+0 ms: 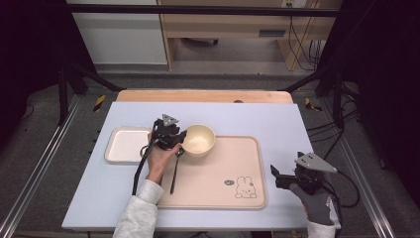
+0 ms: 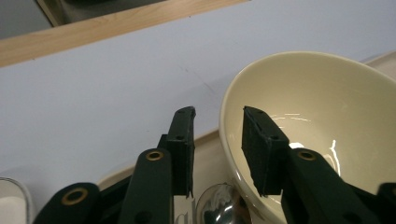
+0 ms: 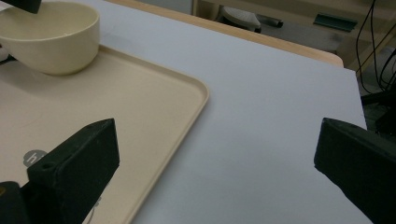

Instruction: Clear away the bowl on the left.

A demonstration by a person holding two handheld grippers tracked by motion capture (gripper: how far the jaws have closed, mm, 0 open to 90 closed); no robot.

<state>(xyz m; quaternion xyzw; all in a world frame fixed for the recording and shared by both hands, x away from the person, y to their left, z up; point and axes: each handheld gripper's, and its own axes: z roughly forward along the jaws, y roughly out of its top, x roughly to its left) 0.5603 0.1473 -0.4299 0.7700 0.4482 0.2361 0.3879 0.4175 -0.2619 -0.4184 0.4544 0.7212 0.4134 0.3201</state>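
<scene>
A cream bowl [image 1: 198, 139] stands at the far left corner of the beige tray [image 1: 218, 191]. My left gripper [image 1: 177, 140] is at the bowl's left rim. In the left gripper view its jaws straddle the rim of the bowl [image 2: 327, 102], one outside and one inside, with a small gap on each side, so the left gripper [image 2: 218, 122] is open. A spoon [image 1: 174, 174] with a dark handle lies on the tray by the left hand, its shiny head [image 2: 218, 205] under the jaws. My right gripper [image 1: 278, 176] hovers wide open over the table right of the tray and holds nothing.
A white rectangular dish [image 1: 126, 144] lies left of the tray on the pale blue mat [image 1: 277, 124]. The tray has a rabbit drawing [image 1: 245, 188] near its front right corner. The wooden table edge [image 1: 203, 95] runs along the back, with dark frame posts at the sides.
</scene>
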